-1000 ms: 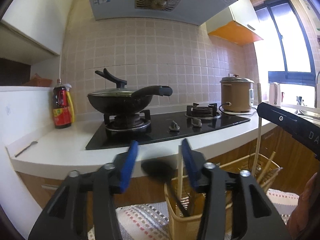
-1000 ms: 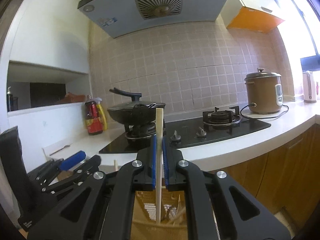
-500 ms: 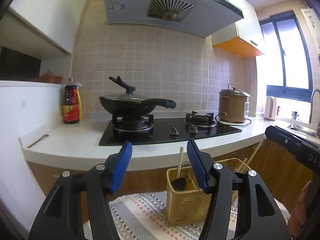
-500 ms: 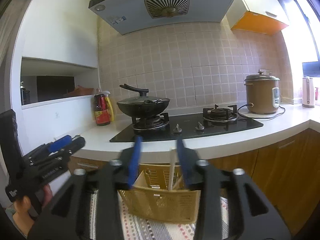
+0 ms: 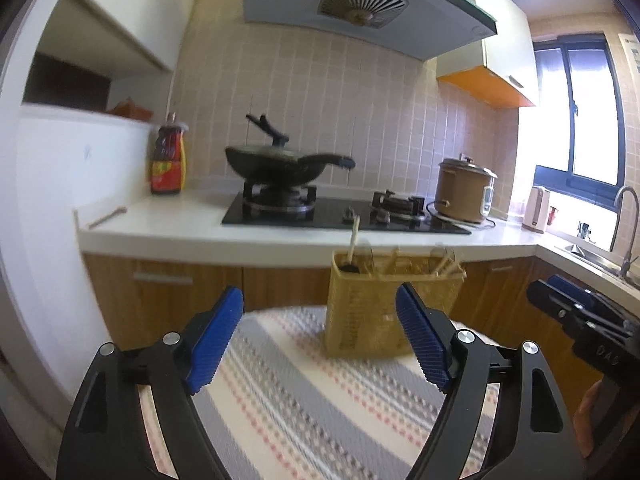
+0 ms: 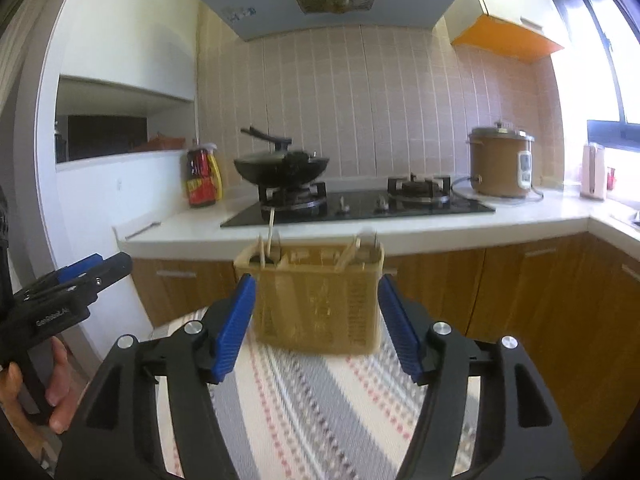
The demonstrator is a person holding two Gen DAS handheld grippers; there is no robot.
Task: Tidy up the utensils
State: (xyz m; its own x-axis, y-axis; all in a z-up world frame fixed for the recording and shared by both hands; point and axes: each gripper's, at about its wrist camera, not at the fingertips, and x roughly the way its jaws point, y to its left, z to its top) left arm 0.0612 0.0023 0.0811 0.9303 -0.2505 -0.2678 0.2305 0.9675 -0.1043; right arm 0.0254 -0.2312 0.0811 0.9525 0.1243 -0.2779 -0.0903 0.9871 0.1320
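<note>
A yellow slotted utensil basket point(image 5: 368, 312) point(image 6: 320, 300) stands on a striped cloth point(image 5: 304, 400). Wooden chopsticks point(image 6: 271, 228) and a dark-headed utensil point(image 5: 350, 268) stick out of its top. My left gripper point(image 5: 318, 300) hangs back from the basket, left of its middle, with its jaws opening and nothing between them. My right gripper point(image 6: 316, 292) faces the basket squarely from a short way off. Its jaws are opening too, and the pads touch nothing. Each gripper shows at the edge of the other's view, held in a hand: the right gripper point(image 5: 576, 308), the left gripper point(image 6: 80, 276).
Behind the basket runs a white counter point(image 5: 168, 232) with a black hob point(image 5: 344, 216), a lidded wok point(image 5: 280, 164), a sauce bottle point(image 5: 168, 164), a rice cooker point(image 5: 464, 196) and a kettle point(image 5: 538, 210). A thin utensil point(image 5: 107, 216) lies at the counter's left end. A sink tap point(image 5: 628, 224) is at the right.
Both grippers have pulled back from the basket. The right gripper has let go of the chopstick, which stays in the basket. Both pairs of jaws have spread wider.
</note>
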